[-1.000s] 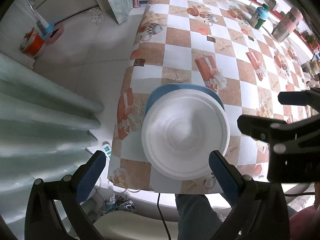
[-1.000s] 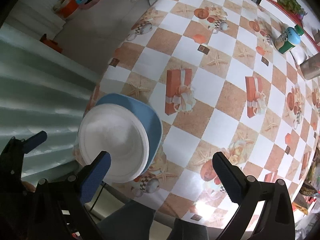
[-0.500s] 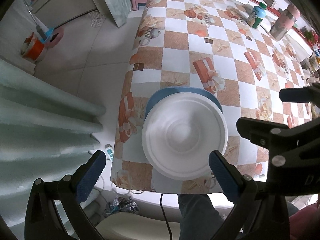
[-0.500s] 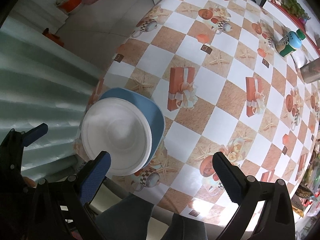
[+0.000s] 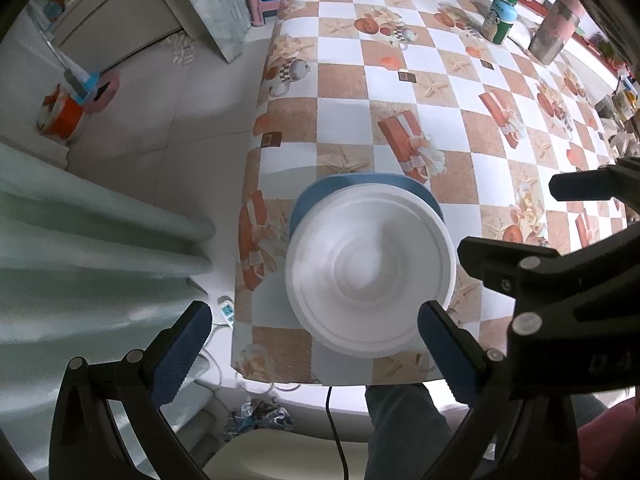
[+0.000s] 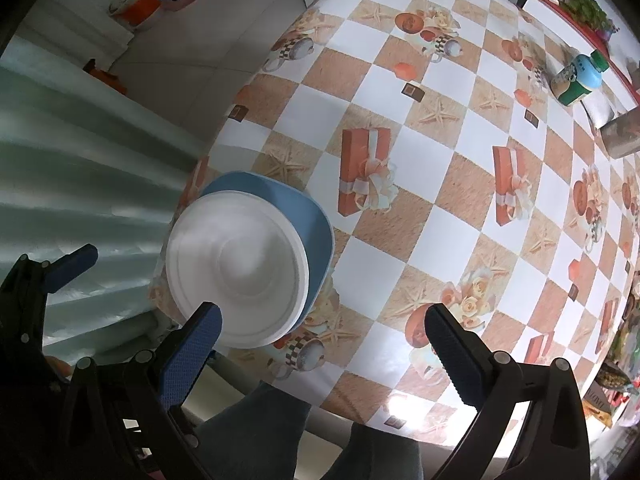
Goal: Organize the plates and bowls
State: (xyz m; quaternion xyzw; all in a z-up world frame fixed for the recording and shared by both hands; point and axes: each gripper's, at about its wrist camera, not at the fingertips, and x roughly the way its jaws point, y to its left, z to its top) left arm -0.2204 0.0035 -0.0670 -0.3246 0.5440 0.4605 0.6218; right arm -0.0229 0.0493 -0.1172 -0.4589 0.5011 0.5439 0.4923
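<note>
Both grippers hang above the near corner of the worktop (image 5: pixel 400 56), which is covered in a checked cloth printed with gift boxes, starfish and teacups. The left gripper (image 5: pixel 312 344) has its jaws spread wide and holds nothing; in its own view the white bowl (image 5: pixel 370 270) sits just ahead of the jaws and between their lines, with the right blue pad overlapping the bowl's near rim in the picture, though whether it touches cannot be told. The white bowl rests inside or on top of a blue plate (image 5: pixel 360 184), whose rim shows as a crescent on the far side of the bowl. The stack stands close to the worktop's near edge and its left corner. The right gripper (image 6: pixel 324 344) is likewise wide apart and empty; from its camera the white bowl (image 6: pixel 238 268) lies ahead of the left jaw, off to the left of the gap, with the blue plate (image 6: pixel 316 228) peeking out beyond it, and bare cloth lies ahead between the jaws. In the left view the right gripper appears as a dark frame to the right of the bowl. Far ahead of the jaws a green bottle (image 6: pixel 578 80) stands on the cloth. A person's trouser legs show below the worktop edge.
</note>
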